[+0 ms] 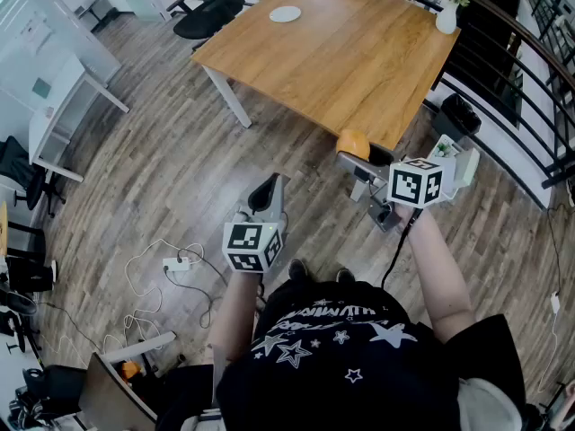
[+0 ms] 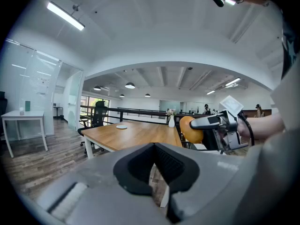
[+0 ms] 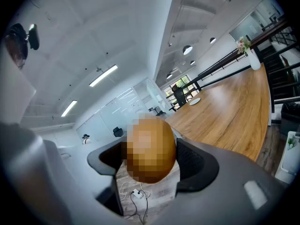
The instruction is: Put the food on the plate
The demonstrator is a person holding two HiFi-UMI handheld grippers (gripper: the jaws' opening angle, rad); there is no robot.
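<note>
1. Food (image 1: 352,140): one rounded, orange-brown piece with a smooth look. Its kind cannot be told, as it is blurred in the right gripper view. It sits between the jaws of the right tool (image 1: 358,153), above the floor just short of the near edge of the surface (image 1: 359,61).
2. Handling (judged): likely light. The curved skin may slip or roll. If it is bread or fruit, it would dent under a hard squeeze. The best hold is across the widest part, pads on opposite sides with gentle pressure, which is about how it sits now.
3. Right tool: jaws spread wide and closed on the food, one pad on either flank.
4. Left tool (image 2: 154,149): jaws drawn together with nothing between them. It is held low over the floor, well apart from the food.
5. Plate (image 1: 285,13): small, white and bare. It lies on the far side of the surface, well apart from the food.
6. Vase (image 1: 446,18): white and upright at the far right corner of the surface, holding a few flowers.
7. Bin (image 1: 460,113): dark, on the floor by the railing. Its contents are not visible.
</note>
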